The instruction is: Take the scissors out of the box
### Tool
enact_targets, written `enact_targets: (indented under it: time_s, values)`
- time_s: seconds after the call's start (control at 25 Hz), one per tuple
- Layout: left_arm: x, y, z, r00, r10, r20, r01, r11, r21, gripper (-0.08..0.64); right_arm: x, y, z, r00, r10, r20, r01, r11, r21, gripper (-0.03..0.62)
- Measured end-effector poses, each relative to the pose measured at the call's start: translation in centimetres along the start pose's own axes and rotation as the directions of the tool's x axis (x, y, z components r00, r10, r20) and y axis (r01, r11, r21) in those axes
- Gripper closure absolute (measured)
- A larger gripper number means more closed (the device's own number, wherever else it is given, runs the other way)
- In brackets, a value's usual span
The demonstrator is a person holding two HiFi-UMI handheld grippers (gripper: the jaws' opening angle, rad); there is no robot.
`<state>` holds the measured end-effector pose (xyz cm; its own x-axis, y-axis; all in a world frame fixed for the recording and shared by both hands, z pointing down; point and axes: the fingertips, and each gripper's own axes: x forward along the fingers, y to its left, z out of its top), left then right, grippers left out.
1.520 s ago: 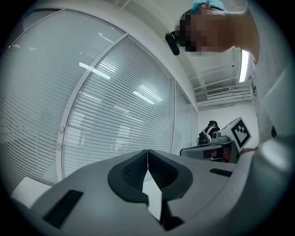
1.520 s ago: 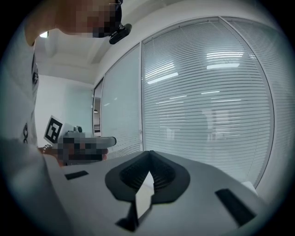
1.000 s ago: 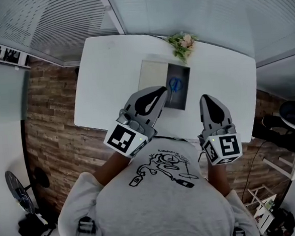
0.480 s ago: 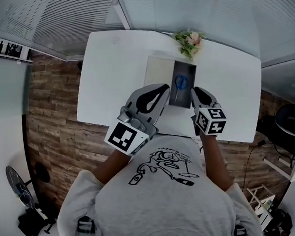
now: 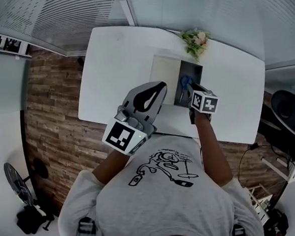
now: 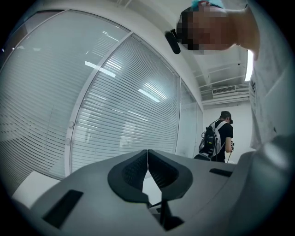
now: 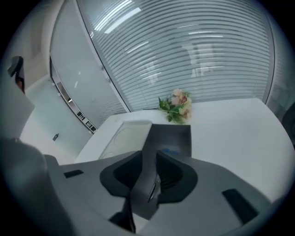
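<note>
A dark open box point(image 5: 190, 71) lies on the white table point(image 5: 113, 62), its pale lid point(image 5: 164, 77) beside it on the left. Blue-handled scissors point(image 5: 185, 81) lie inside; the right gripper view shows the box point(image 7: 177, 133) and a bit of blue handle point(image 7: 169, 150) just past the jaws. My right gripper point(image 5: 188, 93) points down over the box's near end. Its jaws point(image 7: 150, 156) have just been opening and stand apart, with nothing gripped. My left gripper point(image 5: 160, 85) hangs above the near table edge, shut and empty point(image 6: 147, 154).
A small bunch of flowers point(image 5: 195, 40) point(image 7: 176, 107) lies at the table's far edge behind the box. Window blinds point(image 7: 184, 50) run behind the table. A person with a backpack point(image 6: 216, 138) stands far off in the left gripper view. Wooden floor point(image 5: 52, 126) lies left of the table.
My right gripper has come down and forward from beside my body to the near end of the box. The left gripper has shifted only slightly and stays shut.
</note>
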<state>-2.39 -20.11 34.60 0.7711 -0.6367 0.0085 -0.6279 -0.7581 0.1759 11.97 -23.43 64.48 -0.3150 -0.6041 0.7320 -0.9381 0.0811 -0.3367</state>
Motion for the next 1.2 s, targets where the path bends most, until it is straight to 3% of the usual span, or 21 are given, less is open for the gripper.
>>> enact_targets:
  time_s: [0.52,0.96,1.2]
  values:
    - [-1.1,2.5,-0.4,1.000,0.004,-0.009,-0.004,1.000,-0.025,0.540,6.5,-2.9,-1.5,0.977,-0.160,-0.143,0.168,0.985,0.039,0.454]
    - [-1.7,4.2,-0.4,1.000,0.012,-0.003,-0.012,0.999,-0.045,0.540,8.4,-4.9,-2.3,0.917,-0.278,-0.287,0.302,0.952,0.042,0.453]
    - [-2.1,4.9,-0.6,1.000,0.021,0.004,-0.020,0.998,-0.062,0.540,9.6,-5.5,-4.1,0.892,-0.259,-0.371,0.325,0.937,0.125,0.454]
